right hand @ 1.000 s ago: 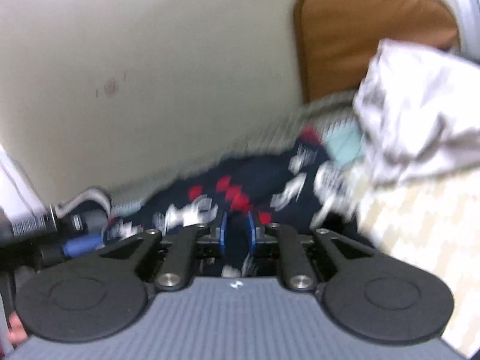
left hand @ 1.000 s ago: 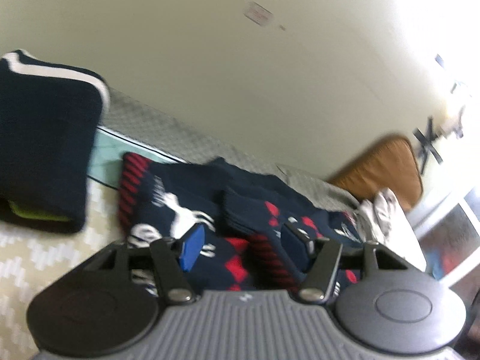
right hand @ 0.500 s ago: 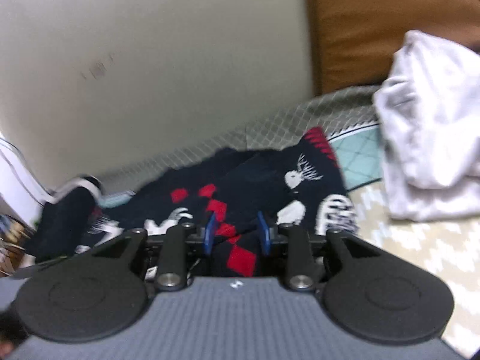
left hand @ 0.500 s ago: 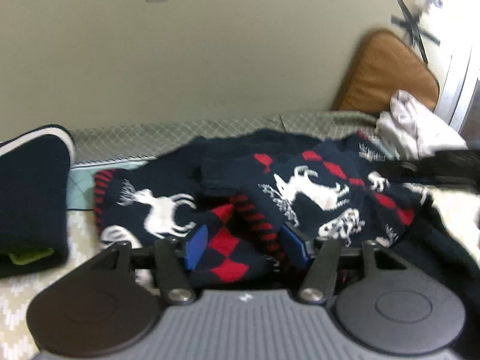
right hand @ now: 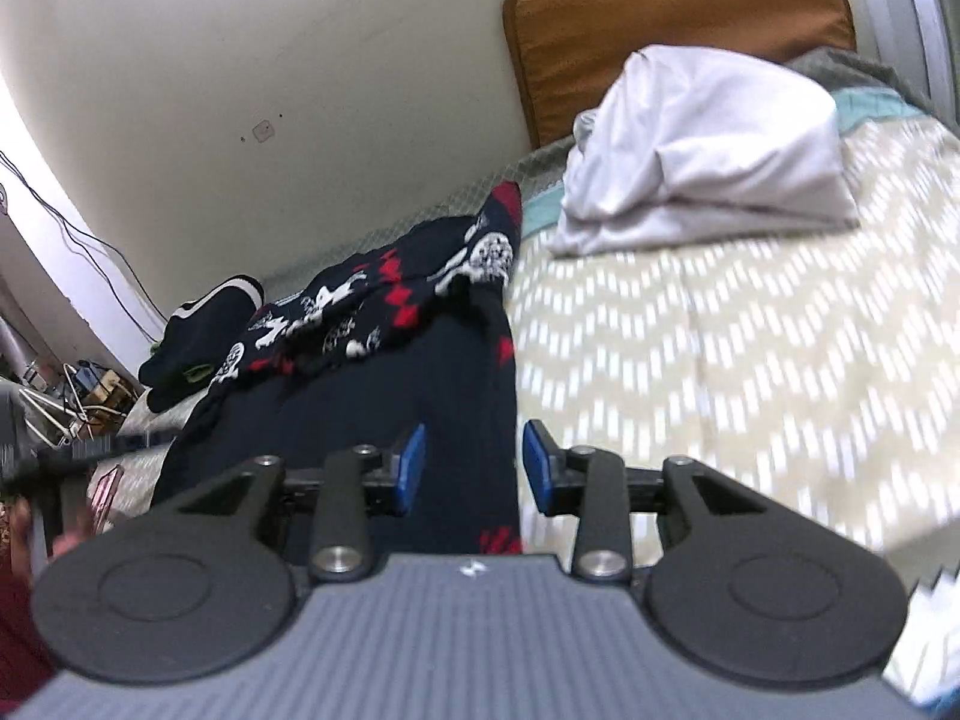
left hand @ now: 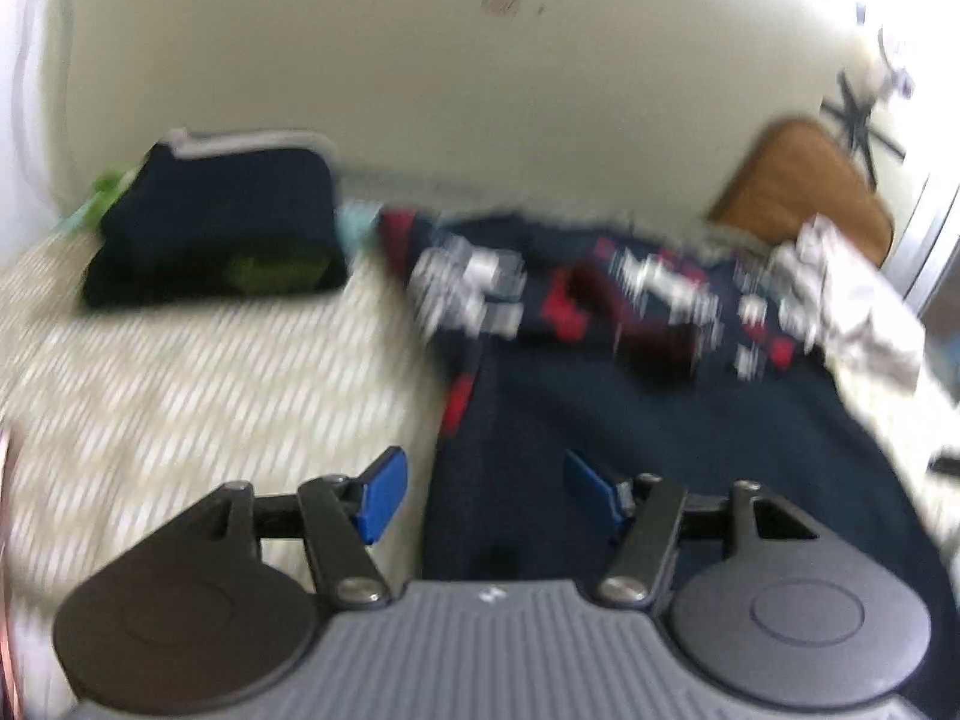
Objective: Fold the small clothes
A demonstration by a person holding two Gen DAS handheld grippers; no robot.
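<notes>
The bed (right hand: 750,348) lay under both claws. The sweater (right hand: 420,372) stretched ahead of them, its dark hem between each pair of pads. The left claw (left hand: 483,495) was opening, half wide; the right claw (right hand: 474,468) was opening, narrower, gripping nothing.

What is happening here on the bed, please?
A person holds two tongs over a navy sweater with red and white reindeer pattern, spread on the bed. The left tongs and right tongs are both opening at its near edges, gripping nothing. A folded dark garment and a white one lie aside.
</notes>
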